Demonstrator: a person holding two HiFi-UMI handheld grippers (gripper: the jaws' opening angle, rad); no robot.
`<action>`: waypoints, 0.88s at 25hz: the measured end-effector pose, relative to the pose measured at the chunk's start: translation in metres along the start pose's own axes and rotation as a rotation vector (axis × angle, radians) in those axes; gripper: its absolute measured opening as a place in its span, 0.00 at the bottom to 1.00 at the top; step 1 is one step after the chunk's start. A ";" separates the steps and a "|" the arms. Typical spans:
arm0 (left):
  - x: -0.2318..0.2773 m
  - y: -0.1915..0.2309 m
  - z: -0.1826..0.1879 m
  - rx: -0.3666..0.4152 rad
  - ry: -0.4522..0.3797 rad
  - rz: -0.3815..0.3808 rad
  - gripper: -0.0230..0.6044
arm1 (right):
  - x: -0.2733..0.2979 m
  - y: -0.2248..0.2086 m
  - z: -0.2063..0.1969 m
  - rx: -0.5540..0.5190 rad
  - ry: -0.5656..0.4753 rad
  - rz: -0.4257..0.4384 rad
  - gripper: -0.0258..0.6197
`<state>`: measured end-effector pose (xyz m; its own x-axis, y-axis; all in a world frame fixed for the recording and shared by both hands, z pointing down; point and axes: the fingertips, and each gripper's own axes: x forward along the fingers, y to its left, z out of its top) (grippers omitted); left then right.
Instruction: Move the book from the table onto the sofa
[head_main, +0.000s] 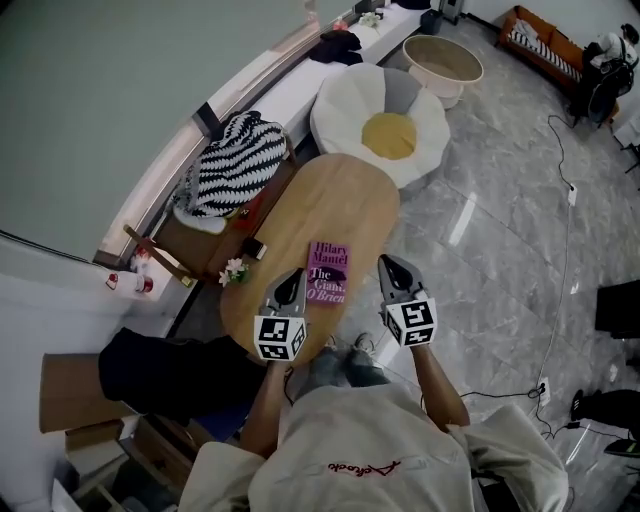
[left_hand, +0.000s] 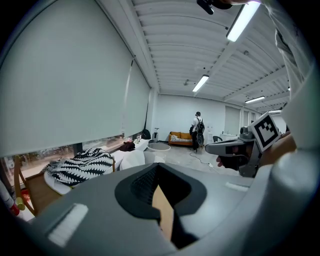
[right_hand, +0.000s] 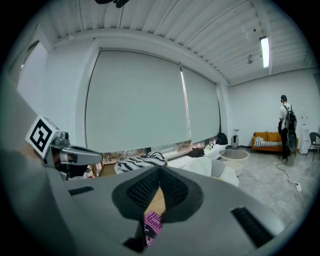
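Though on table, book between left gripper and right gripper

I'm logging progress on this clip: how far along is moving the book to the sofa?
Nothing looks done yet: the purple paperback book lies flat on the oval wooden table. In hand: the left gripper and right gripper hang shut and empty either side of the book's near end. Left: grasping it, lifting it and carrying it to a sofa, perhaps the orange sofa by the far wall.
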<state>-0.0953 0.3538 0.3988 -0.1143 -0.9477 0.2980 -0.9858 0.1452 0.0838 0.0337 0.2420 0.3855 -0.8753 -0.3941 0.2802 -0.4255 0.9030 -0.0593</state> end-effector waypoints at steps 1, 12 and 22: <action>0.001 0.004 -0.003 -0.001 0.004 -0.007 0.05 | 0.003 0.003 -0.003 0.000 0.002 -0.005 0.05; 0.010 0.039 -0.061 -0.020 0.113 -0.062 0.05 | 0.039 0.017 -0.040 0.024 0.051 -0.047 0.05; 0.027 0.052 -0.104 -0.047 0.179 -0.078 0.05 | 0.057 0.019 -0.090 0.087 0.113 -0.067 0.05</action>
<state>-0.1367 0.3654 0.5101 -0.0096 -0.8914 0.4531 -0.9837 0.0899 0.1560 -0.0035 0.2519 0.4869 -0.8149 -0.4269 0.3921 -0.5048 0.8551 -0.1182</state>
